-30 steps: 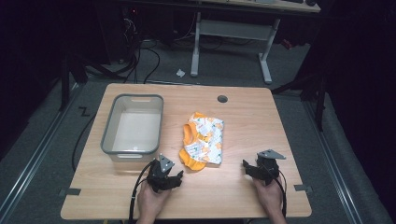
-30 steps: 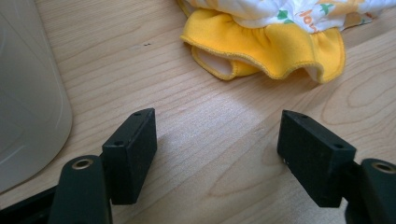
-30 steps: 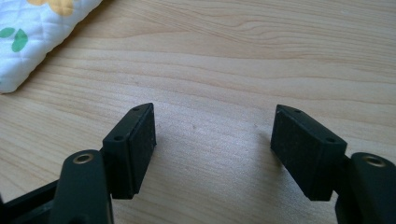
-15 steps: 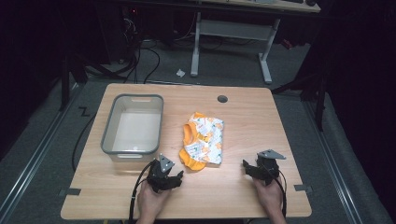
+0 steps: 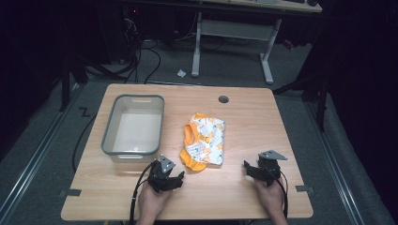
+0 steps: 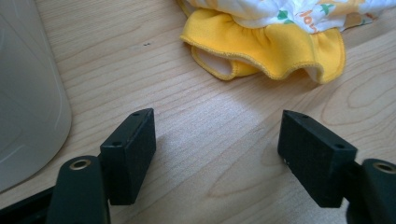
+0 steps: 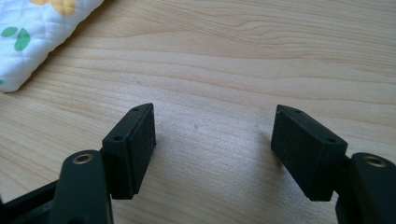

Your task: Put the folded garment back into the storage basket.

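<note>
Both jaws gaped empty; folded baby garment [image 5: 204, 142] lay just far-right of left gripper [image 5: 166, 178], long axis near-far, right gripper [image 5: 259, 169] farther off.

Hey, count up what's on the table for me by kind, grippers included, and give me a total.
Grey plastic bin: 1
Folded yellow and white printed garment: 1
Handheld grippers: 2, the left gripper and the right gripper, both with jaws open and empty
Total: 4

High view looks down over the whole table [image 5: 244, 126]; both gripper views skim it close, sharing the cloth [image 5: 205, 140].
</note>
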